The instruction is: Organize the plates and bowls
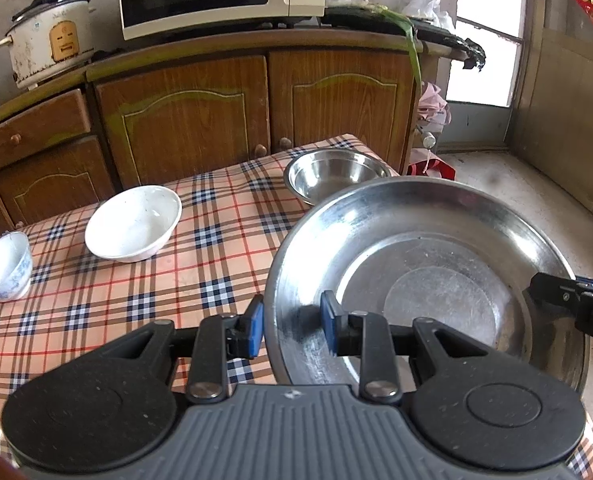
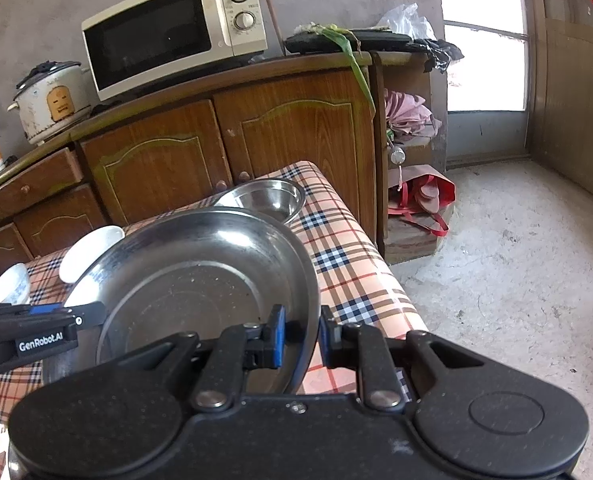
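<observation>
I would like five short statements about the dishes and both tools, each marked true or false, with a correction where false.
1. Both tools grip the rim of the large steel plate. True: the left tool and the right tool hold opposite edges.
2. The small steel bowl is stacked inside the plate. False: it stands alone on the checked tablecloth, behind the plate.
3. The white bowl lies upside down. False: it sits upright, mouth up.
4. A blue-patterned cup stands near the tablecloth's left edge. True.
5. The microwave door is open. False: it is closed.
</observation>
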Demonstrator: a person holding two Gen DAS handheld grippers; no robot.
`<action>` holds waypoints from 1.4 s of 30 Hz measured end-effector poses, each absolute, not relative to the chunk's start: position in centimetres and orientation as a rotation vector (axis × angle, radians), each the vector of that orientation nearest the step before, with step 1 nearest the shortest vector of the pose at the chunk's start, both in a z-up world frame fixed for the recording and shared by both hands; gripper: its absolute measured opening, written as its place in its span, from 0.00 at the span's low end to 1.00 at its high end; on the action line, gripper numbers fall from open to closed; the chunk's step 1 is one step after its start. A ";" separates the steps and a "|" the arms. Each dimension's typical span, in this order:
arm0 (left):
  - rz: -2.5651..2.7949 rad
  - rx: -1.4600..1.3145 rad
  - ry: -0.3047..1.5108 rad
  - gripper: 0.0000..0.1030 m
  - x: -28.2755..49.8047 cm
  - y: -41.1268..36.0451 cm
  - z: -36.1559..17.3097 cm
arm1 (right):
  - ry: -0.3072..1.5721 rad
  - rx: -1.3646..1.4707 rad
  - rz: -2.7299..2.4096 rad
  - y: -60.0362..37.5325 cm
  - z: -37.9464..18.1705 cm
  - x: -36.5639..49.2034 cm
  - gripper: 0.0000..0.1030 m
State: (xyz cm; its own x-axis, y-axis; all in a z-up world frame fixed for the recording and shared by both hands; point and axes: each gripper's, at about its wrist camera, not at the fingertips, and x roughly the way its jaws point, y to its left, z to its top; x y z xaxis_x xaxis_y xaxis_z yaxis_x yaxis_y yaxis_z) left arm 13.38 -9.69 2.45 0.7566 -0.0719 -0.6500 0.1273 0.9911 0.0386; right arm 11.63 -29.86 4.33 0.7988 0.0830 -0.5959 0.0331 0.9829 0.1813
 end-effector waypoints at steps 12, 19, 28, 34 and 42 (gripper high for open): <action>-0.108 0.083 0.701 0.29 11.6 -9.2 3.3 | 0.637 0.181 0.026 -29.3 5.6 9.8 0.22; -0.103 0.082 0.702 0.29 11.0 -8.9 3.5 | 0.637 0.178 0.030 -28.9 5.7 9.4 0.22; -0.097 0.078 0.698 0.29 10.4 -8.2 3.7 | 0.634 0.171 0.034 -28.1 5.9 8.7 0.22; -0.092 0.081 0.695 0.29 9.9 -7.8 3.8 | 0.635 0.169 0.041 -27.7 6.2 8.2 0.22; -0.083 0.077 0.698 0.29 9.6 -7.3 3.9 | 0.637 0.160 0.049 -27.1 6.3 8.0 0.22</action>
